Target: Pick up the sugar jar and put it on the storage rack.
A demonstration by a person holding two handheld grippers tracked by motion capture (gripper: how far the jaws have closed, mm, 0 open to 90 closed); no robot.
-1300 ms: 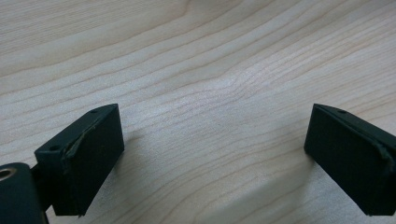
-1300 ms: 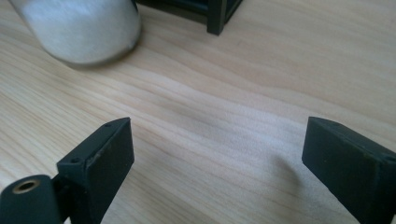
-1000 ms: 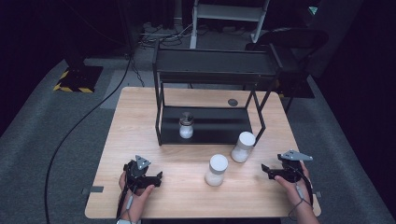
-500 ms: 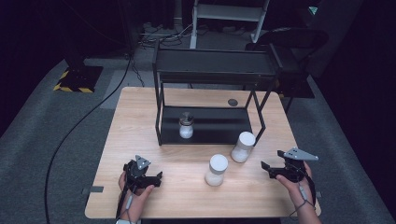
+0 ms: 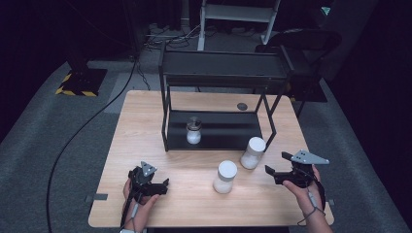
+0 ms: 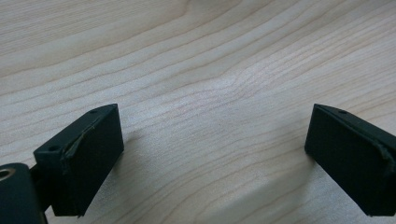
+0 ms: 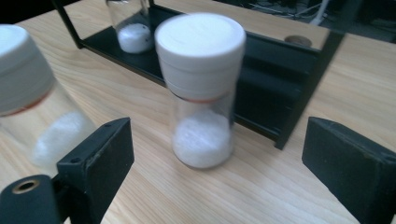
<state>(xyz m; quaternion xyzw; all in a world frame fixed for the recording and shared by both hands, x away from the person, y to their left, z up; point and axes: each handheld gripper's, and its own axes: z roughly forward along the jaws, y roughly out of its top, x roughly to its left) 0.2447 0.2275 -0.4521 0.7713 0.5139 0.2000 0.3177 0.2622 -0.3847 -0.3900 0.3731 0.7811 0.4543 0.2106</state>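
White-capped, the jar (image 7: 201,88) (powder in its base) is stood by the black rack's (image 5: 218,77) front right leg. It is faced from four o'clock by the right gripper (image 5: 268,171), held level, jaws parted and empty. The left gripper (image 5: 166,183), likewise released, is rested on the table (image 5: 145,121).

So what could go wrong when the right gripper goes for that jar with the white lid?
The right gripper is open and aimed at the white-lidded jar by the black shelf rack. Coming in off-centre, a jaw might nudge the tall, narrow jar over.

The second white-lidded jar stands close to one jaw, so it could get bumped too.

The rack's leg is just behind the jar, so a deep push might hit it.
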